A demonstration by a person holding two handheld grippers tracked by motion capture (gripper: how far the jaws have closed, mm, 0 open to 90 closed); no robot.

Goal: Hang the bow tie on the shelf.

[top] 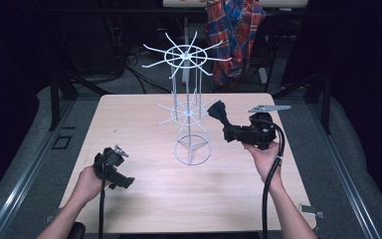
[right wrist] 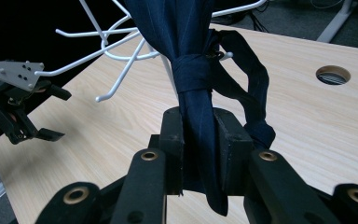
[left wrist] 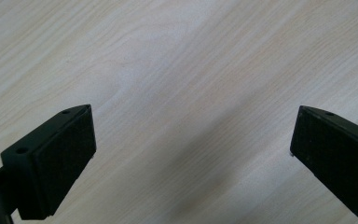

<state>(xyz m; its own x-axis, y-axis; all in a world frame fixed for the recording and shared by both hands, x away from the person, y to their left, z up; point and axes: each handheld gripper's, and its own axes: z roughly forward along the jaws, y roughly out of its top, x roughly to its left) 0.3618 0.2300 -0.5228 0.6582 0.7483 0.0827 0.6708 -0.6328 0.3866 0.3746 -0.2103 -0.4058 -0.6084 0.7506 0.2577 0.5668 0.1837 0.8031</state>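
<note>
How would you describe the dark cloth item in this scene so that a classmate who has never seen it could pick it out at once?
Start at the pale wooden table and find the white wire rack standing near its middle. Just right of the rack's lower ring of arms, the right gripper is clamped on a dark navy tie. It is the one soft, knotted fabric piece among hard wire and black plastic.

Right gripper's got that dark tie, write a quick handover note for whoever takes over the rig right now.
Right gripper: shut on the dark blue necktie, held near the lower tier of the white wire rack; the knot and loop sit just beyond the jaws.
Left gripper: open, holding nothing, low over the wooden table at the near left.
Done: tie picked up and brought to the rack.
Left: it looks meant for hanging; whether the loop has caught a prong cannot be told. Hook it, then release.
</note>
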